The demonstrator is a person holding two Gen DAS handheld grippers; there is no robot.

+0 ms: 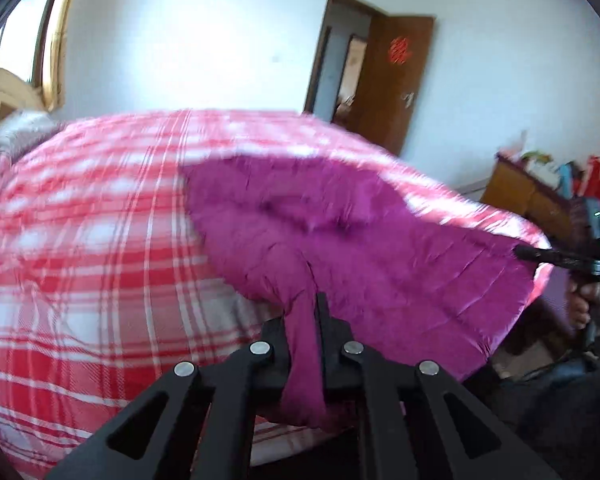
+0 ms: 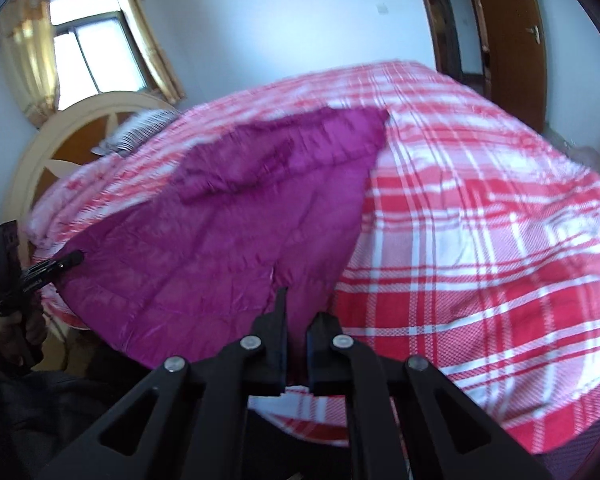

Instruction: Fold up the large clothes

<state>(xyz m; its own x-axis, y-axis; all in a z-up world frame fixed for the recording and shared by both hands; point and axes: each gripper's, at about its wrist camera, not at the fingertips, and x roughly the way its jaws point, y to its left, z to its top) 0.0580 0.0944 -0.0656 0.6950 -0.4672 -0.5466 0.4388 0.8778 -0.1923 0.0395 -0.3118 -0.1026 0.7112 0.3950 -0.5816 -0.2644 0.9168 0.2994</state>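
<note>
A large purple quilted garment [image 1: 340,216] lies spread over a bed with a red and white plaid cover [image 1: 80,240]. My left gripper [image 1: 305,308] is shut on a fold of the garment's near edge, and the cloth hangs down between its fingers. At the far right of that view my right gripper [image 1: 520,252] pinches another corner of the same edge. In the right wrist view, the right gripper [image 2: 300,308] is shut on the purple garment [image 2: 228,216]. The left gripper [image 2: 76,258] holds the corner at the left. The edge is lifted and stretched between the two grippers.
The plaid bed [image 2: 480,220] fills both views, with a cream headboard [image 2: 60,136] and a pillow [image 2: 140,128] under a window [image 2: 88,56]. A brown door [image 1: 396,80] stands open beyond the bed. A wooden cabinet [image 1: 532,188] with clutter stands to the right.
</note>
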